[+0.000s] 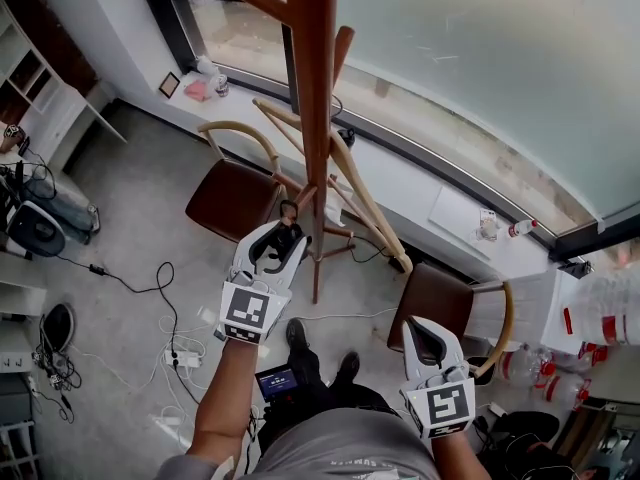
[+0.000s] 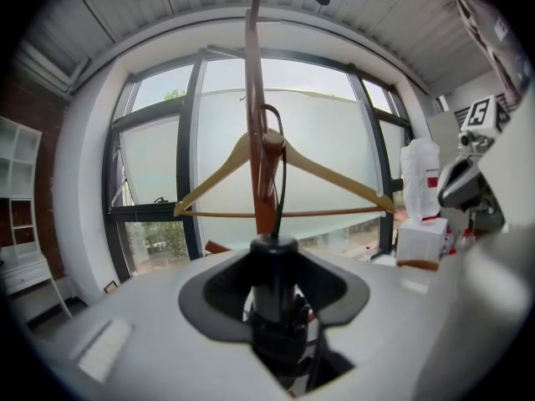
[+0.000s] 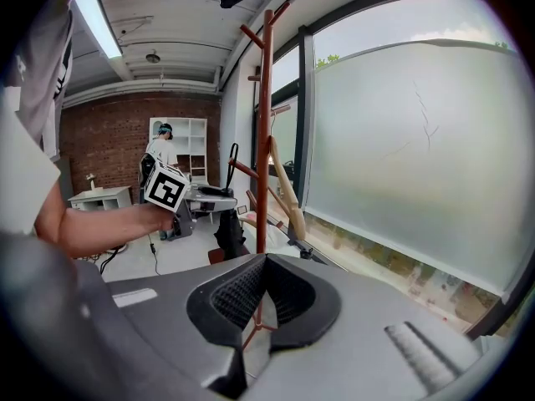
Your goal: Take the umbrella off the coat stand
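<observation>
One snag to watch for: thin black cord of the umbrella, seemingly looped high on the coat stand. Left gripper clamped on the umbrella, mid-frame, just beside the pole. Right gripper low right, closed on nothing. Pulling too fast could catch the cord, tip the stand, or knock off the wooden hanger.

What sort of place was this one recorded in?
Probably an office or studio workspace: a wooden coat stand by a big frosted window, a brick wall with white shelving at the back, and cables and a power strip across the floor.
</observation>
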A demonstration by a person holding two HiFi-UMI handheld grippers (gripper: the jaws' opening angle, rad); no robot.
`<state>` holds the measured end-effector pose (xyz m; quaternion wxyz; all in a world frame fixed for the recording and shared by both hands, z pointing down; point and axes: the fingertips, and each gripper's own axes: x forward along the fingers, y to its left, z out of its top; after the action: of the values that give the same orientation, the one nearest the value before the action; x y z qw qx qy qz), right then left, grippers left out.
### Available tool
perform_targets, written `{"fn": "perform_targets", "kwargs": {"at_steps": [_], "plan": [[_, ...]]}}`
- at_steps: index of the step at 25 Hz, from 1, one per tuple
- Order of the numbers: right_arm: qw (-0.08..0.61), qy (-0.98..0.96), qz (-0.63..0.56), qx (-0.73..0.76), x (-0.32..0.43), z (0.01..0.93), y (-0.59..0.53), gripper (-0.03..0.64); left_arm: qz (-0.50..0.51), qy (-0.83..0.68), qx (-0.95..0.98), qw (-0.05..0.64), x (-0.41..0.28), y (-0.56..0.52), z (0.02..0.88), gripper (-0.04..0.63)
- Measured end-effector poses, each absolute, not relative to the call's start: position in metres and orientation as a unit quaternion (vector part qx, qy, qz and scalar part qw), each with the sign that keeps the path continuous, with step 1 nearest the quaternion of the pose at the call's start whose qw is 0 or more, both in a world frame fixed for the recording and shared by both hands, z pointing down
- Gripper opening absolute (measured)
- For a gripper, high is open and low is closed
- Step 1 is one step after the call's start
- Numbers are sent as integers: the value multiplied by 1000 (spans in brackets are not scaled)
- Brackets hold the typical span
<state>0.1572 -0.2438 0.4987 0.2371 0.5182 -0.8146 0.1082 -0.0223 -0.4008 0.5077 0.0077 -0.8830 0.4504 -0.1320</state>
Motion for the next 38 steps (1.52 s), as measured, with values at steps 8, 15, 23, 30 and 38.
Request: {"fn": "perform_targets", "kwargs": {"at_steps": [8, 15, 23, 30, 38], "plan": [[223, -823, 96, 514, 153, 485, -244, 2, -130, 458, -879, 28, -32, -385, 478, 158], [218, -828, 86, 509, 150, 476, -241, 2, -127, 462, -876, 46, -41, -366, 455, 158], [204, -836, 79, 504, 143, 468, -234, 2, -122, 469, -872, 70, -51, -343, 425, 158], [198, -843, 73, 494, 138, 465, -225, 2, -105, 481, -867, 72, -54, -327, 399, 158], [194, -851, 65, 484, 132, 460, -220, 2, -97, 494, -860, 82, -61, -314, 381, 158]]}}
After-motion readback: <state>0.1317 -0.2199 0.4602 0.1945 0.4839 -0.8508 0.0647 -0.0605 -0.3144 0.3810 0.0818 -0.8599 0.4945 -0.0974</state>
